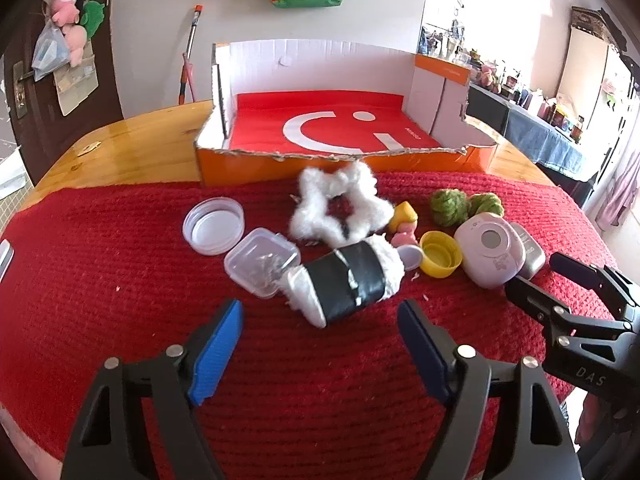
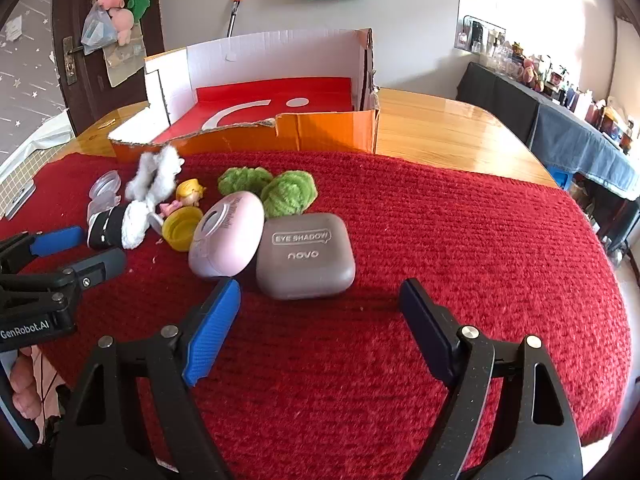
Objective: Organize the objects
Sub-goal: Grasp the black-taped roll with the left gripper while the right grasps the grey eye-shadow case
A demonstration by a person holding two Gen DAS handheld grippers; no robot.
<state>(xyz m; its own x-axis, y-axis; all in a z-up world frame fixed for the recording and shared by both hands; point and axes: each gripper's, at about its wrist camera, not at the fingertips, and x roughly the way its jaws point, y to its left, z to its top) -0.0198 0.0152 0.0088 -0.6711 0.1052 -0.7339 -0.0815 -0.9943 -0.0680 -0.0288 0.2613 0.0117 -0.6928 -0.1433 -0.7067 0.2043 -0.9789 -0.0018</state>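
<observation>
Both tongs hang released and empty. The black-banded fluffy roll (image 1: 344, 280) lies just ahead of the left tongs (image 1: 320, 344), its long axis slanting across them, nearer than the orange box (image 1: 344, 160).

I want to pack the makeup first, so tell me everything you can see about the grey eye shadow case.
The eye shadow case is a rounded, square-ish box of matte greyish-mauve plastic, embossed "EYE SHADOW" and "novo" on its lid. It is closed and lies flat, lid up, on the red knitted cloth. Its left edge rests against the pink rounded case, and the green fuzzy balls sit just behind it. No gripper touches it.
</observation>
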